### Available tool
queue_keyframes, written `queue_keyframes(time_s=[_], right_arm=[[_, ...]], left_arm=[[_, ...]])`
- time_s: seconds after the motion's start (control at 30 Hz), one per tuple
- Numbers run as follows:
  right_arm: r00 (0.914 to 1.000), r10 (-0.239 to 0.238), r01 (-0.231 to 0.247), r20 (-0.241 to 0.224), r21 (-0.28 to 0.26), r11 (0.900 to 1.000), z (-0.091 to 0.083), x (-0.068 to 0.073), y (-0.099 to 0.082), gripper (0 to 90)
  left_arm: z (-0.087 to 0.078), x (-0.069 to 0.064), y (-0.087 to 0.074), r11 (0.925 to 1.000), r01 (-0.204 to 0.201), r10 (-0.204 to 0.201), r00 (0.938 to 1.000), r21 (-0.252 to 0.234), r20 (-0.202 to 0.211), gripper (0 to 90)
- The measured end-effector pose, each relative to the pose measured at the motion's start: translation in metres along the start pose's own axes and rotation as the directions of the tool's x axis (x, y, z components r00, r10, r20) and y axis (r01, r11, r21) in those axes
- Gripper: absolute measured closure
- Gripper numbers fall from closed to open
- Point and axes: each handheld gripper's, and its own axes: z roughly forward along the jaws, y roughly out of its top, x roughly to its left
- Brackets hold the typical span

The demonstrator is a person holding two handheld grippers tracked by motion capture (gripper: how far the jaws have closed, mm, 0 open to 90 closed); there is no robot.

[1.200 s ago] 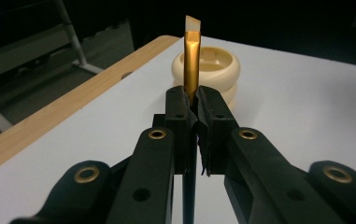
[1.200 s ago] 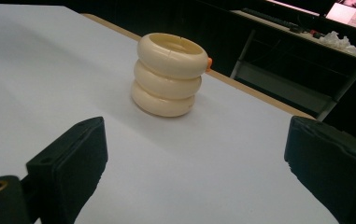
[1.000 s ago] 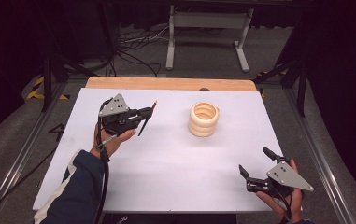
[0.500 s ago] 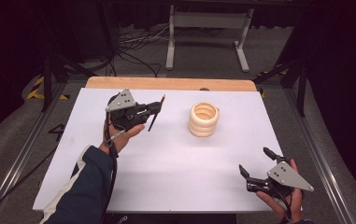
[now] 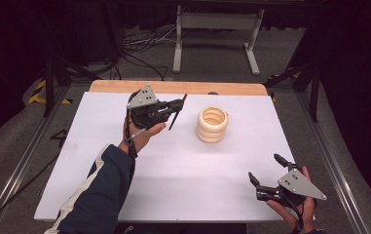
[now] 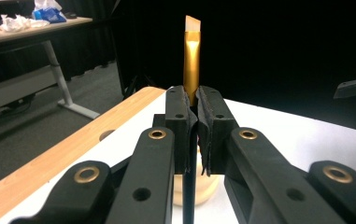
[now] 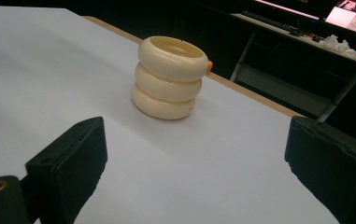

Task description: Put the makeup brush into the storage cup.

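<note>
A cream holder (image 5: pixel 212 124) made of three stacked rings, open at the top, stands on the white table top (image 5: pixel 188 175) right of centre. My left gripper (image 5: pixel 178 105) hovers just left of it, shut on a thin paintbrush (image 5: pixel 175 116) held slantwise. In the left gripper view the brush (image 6: pixel 190 60) has a gold ferrule and a flat pale tip rising above the closed jaws (image 6: pixel 192 100). My right gripper (image 5: pixel 264 167) rests open near the front right corner, nothing between its jaws. The right gripper view has the holder (image 7: pixel 168 77) beyond the open gripper (image 7: pixel 199 158).
A wooden strip (image 5: pixel 173 87) runs along the table's far edge. A small orange object (image 7: pixel 207 66) sits just behind the holder. A metal stand (image 5: pixel 212 34) and cables lie on the floor beyond the table. A sleeved forearm (image 5: pixel 100 190) crosses the front left.
My left gripper has carried the brush to the right and slightly up, closer to the cream holder. The right gripper has stayed where it was.
</note>
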Motion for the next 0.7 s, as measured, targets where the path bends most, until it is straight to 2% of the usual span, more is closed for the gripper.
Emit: queue_keyframes(time_s=[0.03,0.17,0.37,0.7], right_arm=[[1.0000,0.002,-0.002,0.001,-0.001,1.0000,0.000,0.000,0.000,6.4],[1.0000,0.001,-0.001,0.001,0.000,1.0000,0.000,-0.001,0.000,6.4],[1.0000,0.001,-0.001,0.002,-0.001,1.0000,0.001,-0.001,-0.001,6.4],[1.0000,0.001,-0.001,0.001,-0.002,1.0000,0.001,-0.002,-0.001,6.4]], left_arm=[[0.002,-0.001,0.001,1.0000,0.006,-0.006,1.0000,-0.001,0.004,83.4],[0.012,-0.004,0.009,0.9995,-0.032,0.032,0.9994,-0.010,0.012,83.4],[0.025,-0.006,0.016,0.9971,-0.017,0.020,0.9988,-0.075,0.046,83.4],[0.047,-0.013,0.025,0.9952,-0.040,0.046,0.9963,-0.089,0.072,83.4]])
